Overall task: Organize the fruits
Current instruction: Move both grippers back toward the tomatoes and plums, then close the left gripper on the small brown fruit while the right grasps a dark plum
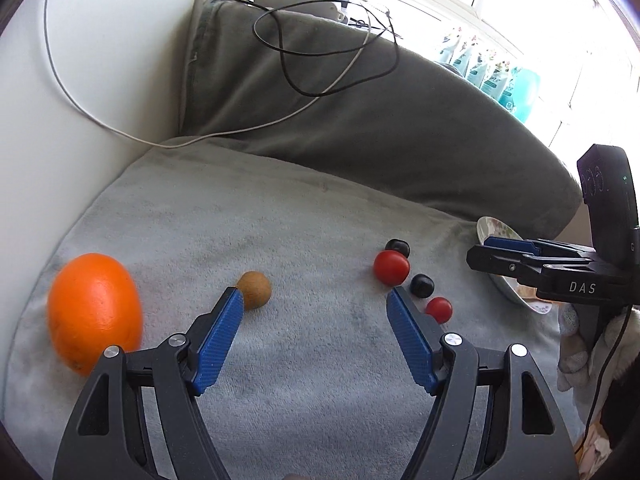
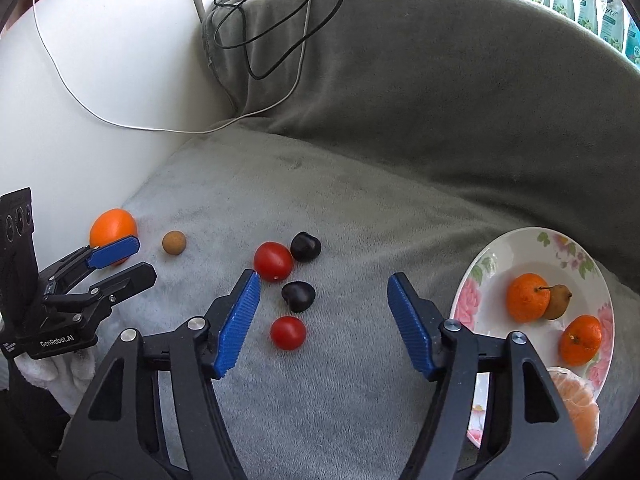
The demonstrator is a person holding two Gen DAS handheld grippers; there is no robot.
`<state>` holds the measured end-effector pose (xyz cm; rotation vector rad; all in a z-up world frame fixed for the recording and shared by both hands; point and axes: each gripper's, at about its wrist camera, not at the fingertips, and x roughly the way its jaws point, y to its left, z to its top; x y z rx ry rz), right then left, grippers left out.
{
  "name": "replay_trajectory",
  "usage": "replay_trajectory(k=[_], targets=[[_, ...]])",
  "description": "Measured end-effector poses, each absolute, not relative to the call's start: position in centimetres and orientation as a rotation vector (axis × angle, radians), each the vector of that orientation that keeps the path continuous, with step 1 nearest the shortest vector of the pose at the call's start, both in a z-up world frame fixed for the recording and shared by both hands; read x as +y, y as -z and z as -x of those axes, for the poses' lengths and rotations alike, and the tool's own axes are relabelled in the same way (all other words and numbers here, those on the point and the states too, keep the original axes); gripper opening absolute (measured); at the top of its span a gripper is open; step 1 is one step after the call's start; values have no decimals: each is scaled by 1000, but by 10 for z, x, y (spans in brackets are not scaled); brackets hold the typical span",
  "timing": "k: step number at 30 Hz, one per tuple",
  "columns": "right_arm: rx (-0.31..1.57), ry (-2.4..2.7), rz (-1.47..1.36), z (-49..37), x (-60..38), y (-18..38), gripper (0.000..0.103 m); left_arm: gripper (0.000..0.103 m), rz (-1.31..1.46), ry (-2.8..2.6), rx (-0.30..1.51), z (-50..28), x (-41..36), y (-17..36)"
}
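You are partway through: the plate (image 2: 472, 292) at the right of the right-wrist view already holds 2 tangerines (image 2: 528, 298), a small pear (image 2: 560, 300) and a peeled tangerine (image 2: 576, 408). Left on the grey cushion (image 2: 360, 360) are the orange (image 1: 94, 312), a brown fruit (image 1: 256, 288), 2 tomatoes (image 2: 273, 261) and 2 dark plums (image 2: 298, 296). Your left hand-held gripper (image 1: 316, 300) and right hand-held gripper (image 2: 324, 286) both stand apart, empty.

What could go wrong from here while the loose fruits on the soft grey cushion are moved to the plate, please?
The tomatoes and dark cherries lie close together, so the open right gripper could knock one away. The floral plate sits tilted on the soft cushion; its fruit may roll off.
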<state>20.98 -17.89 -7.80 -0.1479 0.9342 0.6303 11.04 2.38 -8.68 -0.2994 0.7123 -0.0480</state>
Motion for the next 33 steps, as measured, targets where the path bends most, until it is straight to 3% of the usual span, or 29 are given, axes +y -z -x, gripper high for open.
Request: replay_trajectory(k=[2, 6, 10, 33], targets=[[966, -641, 124, -214, -179, 85, 58, 74, 301, 40, 717, -113, 27, 90], [1017, -652, 83, -223, -180, 95, 54, 73, 307, 23, 734, -118, 32, 94], [1054, -670, 52, -231, -179, 102, 46, 66, 307, 6, 748, -122, 36, 99], [1110, -712, 100, -234, -158, 117, 36, 49, 312, -24, 795, -138, 42, 112]])
